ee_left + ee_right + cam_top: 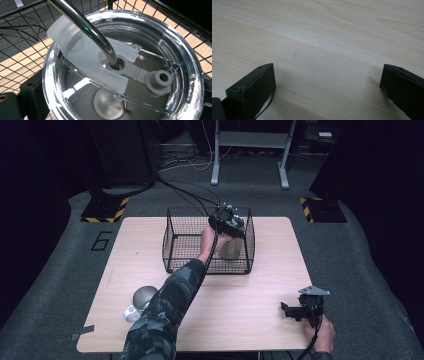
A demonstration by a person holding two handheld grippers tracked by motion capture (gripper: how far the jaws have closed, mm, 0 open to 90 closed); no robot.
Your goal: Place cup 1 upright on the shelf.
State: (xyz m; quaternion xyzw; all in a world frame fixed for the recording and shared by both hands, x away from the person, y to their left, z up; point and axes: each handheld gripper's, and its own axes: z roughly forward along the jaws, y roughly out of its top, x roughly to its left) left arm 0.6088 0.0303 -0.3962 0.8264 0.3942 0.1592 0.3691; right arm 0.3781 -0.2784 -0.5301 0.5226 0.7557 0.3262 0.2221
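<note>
We see a pale wooden desk (250, 285) on grey carpet; our left gripper (226, 222) clasps a steel tumbler (231, 247) inside a black wire basket (175, 240) at the far edge, its body hidden; our right gripper (295, 312) rests wide open near the right corner.

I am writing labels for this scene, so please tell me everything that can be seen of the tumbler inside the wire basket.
The tumbler is a steel-coloured cup standing upright inside the black wire basket, near its right wall. Its clear plastic lid is on, with a frosted sliding tab and a grey rubber plug. A bent metal straw passes through the lid's hole. The left gripper is over its top, with black jaws at both sides of the lid; whether they squeeze it is unclear.
</note>
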